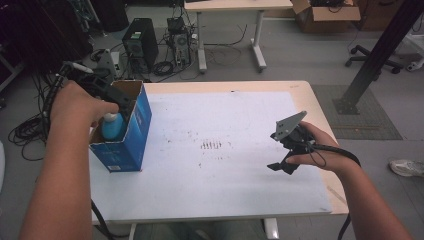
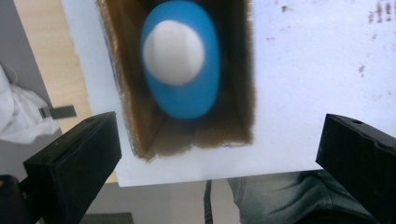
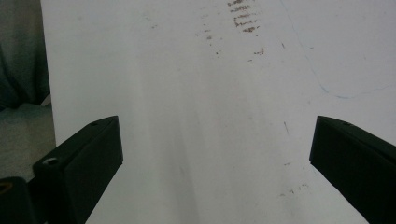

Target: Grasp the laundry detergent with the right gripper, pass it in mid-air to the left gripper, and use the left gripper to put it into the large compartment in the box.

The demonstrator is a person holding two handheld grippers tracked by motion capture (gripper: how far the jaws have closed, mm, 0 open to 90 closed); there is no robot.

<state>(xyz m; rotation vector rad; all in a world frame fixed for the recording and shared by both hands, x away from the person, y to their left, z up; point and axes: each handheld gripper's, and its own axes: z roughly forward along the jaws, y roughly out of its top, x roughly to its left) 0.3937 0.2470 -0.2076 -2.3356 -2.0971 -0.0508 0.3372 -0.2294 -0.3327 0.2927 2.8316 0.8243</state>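
At the left of the high view, the left gripper [image 1: 117,102] hovers over the open blue carton [image 1: 136,131], jaws spread wide, gripping nothing. A blue bottle with a white cap [image 2: 180,58] stands inside the carton, upper centre of the left gripper view. The step looks like reaching in for the bottle; next, descend straight and close on its cap. The right gripper [image 1: 282,165] idles, spread, over the white sheet [image 1: 240,175].

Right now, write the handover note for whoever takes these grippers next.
Left gripper: open, above the open blue box at the table's left edge.
Blue bottle with white cap: upright inside the box, not gripped.
Right gripper: open, holding nothing, over the bare white sheet.
Done: the bottle is in the box.
Left: probably just pulling the left gripper clear.
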